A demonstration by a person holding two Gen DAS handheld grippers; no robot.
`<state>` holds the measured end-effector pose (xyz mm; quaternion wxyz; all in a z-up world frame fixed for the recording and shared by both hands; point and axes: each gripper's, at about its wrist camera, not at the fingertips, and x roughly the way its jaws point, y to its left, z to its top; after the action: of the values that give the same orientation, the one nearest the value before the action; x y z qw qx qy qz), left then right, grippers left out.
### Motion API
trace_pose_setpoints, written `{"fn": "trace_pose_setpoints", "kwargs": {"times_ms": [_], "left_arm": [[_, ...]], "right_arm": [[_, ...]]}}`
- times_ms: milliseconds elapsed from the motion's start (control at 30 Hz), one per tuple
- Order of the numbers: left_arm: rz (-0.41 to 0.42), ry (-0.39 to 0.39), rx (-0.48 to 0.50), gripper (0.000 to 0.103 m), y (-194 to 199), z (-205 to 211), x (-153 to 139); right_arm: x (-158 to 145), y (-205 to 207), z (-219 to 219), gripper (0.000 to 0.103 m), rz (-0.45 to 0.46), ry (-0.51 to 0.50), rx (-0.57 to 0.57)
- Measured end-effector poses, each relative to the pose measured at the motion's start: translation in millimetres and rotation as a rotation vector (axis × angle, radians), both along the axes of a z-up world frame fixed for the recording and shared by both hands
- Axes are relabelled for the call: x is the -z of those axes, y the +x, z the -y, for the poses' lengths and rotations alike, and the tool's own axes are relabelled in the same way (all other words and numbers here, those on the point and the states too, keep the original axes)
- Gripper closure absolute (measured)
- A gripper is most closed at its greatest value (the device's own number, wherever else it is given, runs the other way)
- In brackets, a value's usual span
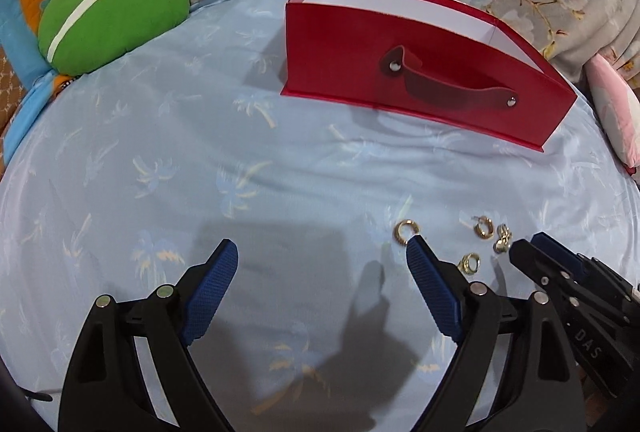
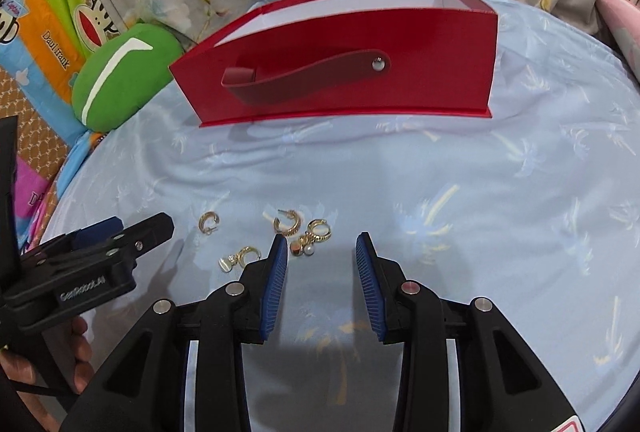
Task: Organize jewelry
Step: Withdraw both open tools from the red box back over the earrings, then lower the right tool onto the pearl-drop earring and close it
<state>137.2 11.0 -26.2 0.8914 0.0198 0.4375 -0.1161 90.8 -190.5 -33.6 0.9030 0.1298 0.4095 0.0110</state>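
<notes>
Holding: your left tongs (image 1: 322,252) spread, gripping nothing
Right tongs (image 2: 322,246): spread, bare
Earrings (image 2: 286,223): on bed (image 2: 440,171)
Box (image 2: 440,71): behind

Gold earrings (image 2: 286,224) loose before open red box (image 2: 344,71)

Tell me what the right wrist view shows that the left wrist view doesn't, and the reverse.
Only the right wrist view shows the pearl drops on one gold earring, the person's hand under the left hand-held gripper, and its own open right hand-held gripper from behind.

Only the left wrist view shows both rivets of the red box's strap, and the left hand-held gripper's wide-open fingers.

Both show the red box, the gold earrings, the green cushion and the blue sheet.
</notes>
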Motion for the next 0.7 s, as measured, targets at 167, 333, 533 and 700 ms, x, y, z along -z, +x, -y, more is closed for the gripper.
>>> {"fn": "trace_pose_setpoints", "kwargs": {"times_ms": [167,333,533,700], "left_arm": [[-0.006,-0.015,0.005,0.019,-5,-1,5],[-0.018,-0.02,0.006,0.019,-4,-2,10],[-0.01,-0.01,0.009,0.019,-5,-1,12],[-0.007,-0.006,0.014,0.018,-5,0,13]], "right_arm": [[1,7,-4,0.067,-0.006,-0.017,0.01],[2,14,-7,0.067,-0.014,-0.039,0.01],[2,17,-8,0.08,-0.024,-0.067,0.019],[3,17,-5,0.095,-0.029,-0.062,0.025]]}}
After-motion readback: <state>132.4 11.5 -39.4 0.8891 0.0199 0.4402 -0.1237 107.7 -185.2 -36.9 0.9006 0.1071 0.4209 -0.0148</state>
